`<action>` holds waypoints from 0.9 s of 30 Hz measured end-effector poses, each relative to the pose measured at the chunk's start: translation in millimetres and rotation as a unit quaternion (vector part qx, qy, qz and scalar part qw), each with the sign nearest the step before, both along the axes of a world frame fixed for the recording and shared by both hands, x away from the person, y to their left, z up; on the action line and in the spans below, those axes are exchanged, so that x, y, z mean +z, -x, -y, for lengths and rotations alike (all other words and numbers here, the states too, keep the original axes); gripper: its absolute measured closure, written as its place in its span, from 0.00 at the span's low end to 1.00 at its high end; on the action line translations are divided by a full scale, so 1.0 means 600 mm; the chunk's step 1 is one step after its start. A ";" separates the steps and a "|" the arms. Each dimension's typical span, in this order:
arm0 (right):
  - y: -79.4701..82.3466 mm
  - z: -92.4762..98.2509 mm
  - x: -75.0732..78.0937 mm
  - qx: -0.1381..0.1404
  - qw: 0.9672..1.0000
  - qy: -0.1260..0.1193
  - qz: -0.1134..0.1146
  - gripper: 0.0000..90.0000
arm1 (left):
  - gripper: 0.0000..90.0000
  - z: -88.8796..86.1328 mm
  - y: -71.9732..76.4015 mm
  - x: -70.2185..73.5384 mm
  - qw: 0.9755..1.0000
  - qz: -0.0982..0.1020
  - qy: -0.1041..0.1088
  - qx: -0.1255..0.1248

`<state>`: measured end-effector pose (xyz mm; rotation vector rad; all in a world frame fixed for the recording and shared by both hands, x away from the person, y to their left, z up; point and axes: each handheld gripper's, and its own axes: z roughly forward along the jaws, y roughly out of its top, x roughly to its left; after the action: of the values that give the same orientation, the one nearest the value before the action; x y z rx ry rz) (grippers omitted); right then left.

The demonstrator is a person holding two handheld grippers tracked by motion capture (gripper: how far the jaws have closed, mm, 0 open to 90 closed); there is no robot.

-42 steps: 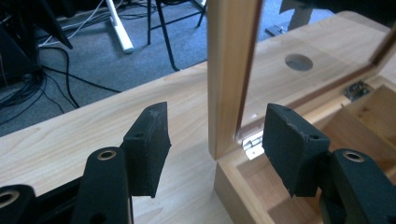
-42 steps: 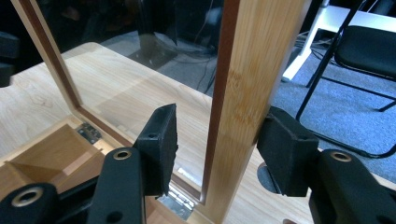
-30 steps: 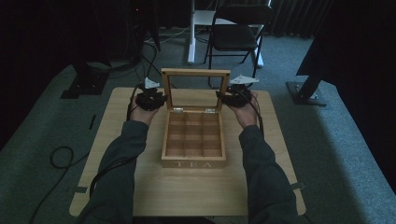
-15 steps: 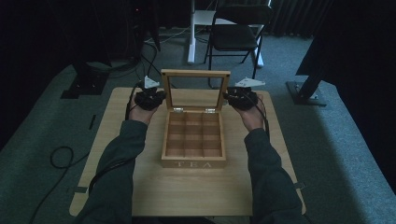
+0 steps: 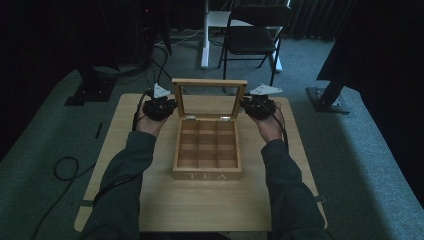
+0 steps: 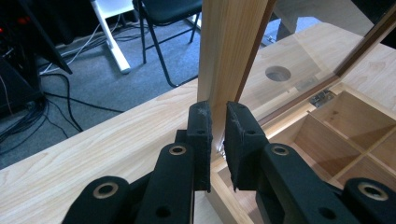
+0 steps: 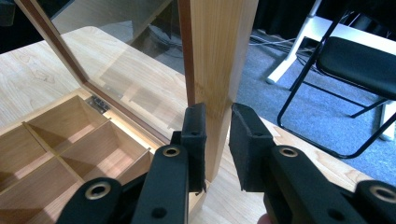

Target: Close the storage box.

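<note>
While both tongs (image 6: 218, 122) (image 7: 217, 128) clamp its frame, the glass-paned wooden lid (image 5: 209, 83) stands upright.

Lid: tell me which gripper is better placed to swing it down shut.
Left, narrowly. Each gripper clamps a side rail of the upright lid; the left gripper sits square on its rail, while the right gripper, its jaws just closed further, seems to bite nearer the edge.
</note>
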<state>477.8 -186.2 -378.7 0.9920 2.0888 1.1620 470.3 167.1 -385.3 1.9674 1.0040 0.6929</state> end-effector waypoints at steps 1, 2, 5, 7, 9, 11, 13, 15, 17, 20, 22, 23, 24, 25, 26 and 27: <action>0.002 0.000 0.001 0.000 1.000 0.000 0.001 0.85 | 0.90 0.000 0.002 0.000 1.000 0.001 0.000 0.001; 0.004 0.000 0.002 -0.001 1.000 0.002 0.002 0.85 | 0.90 0.001 0.004 0.000 1.000 0.001 0.000 0.002; 0.009 0.001 0.007 -0.001 1.000 0.004 0.001 0.84 | 0.89 0.003 0.009 -0.002 1.000 0.005 -0.001 0.005; 0.012 0.000 0.008 -0.001 1.000 0.006 0.003 0.84 | 0.89 0.003 0.011 -0.002 1.000 0.004 -0.003 0.004; 0.015 0.001 0.009 0.000 1.000 0.009 0.005 0.84 | 0.89 0.003 0.015 -0.002 1.000 0.004 -0.004 0.003; 0.019 0.000 0.010 0.000 1.000 0.010 0.005 0.84 | 0.88 0.003 0.019 -0.001 1.000 0.002 0.005 -0.005; 0.022 0.001 0.011 0.000 1.000 0.010 0.006 0.84 | 0.88 0.008 0.025 0.000 1.000 0.006 0.003 -0.013; 0.026 0.000 0.012 0.001 1.000 0.012 0.007 0.83 | 0.88 0.014 0.031 0.003 1.000 0.012 -0.005 -0.018; 0.028 0.000 0.013 0.001 1.000 0.013 0.006 0.83 | 0.88 0.017 0.034 0.005 1.000 0.014 -0.007 -0.021; 0.032 -0.001 0.015 0.004 1.000 0.016 0.010 0.82 | 0.88 0.018 0.045 0.011 0.999 0.021 -0.010 -0.029; 0.035 -0.002 0.016 0.004 1.000 0.017 0.010 0.82 | 0.88 0.014 0.050 0.014 0.999 0.023 -0.011 -0.029; 0.036 -0.002 0.016 0.005 1.000 0.017 0.012 0.82 | 0.88 0.011 0.052 0.016 0.999 0.024 -0.010 -0.028; 0.040 -0.004 0.018 0.004 1.000 0.019 0.014 0.82 | 0.88 0.005 0.053 0.018 0.999 0.023 -0.004 -0.023; 0.042 -0.004 0.018 0.003 1.000 0.018 0.014 0.82 | 0.88 0.002 0.054 0.019 0.999 0.024 -0.004 -0.021; 0.042 -0.004 0.018 0.003 1.000 0.018 0.014 0.82 | 0.88 0.002 0.054 0.019 0.999 0.024 -0.004 -0.021; 0.046 -0.003 0.021 0.004 1.000 0.015 0.018 0.82 | 0.88 -0.002 0.055 0.020 1.000 0.024 -0.002 -0.018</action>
<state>450.5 -184.3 -365.9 0.9435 2.0777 1.1394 437.2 168.2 -373.2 1.9582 0.9368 0.7195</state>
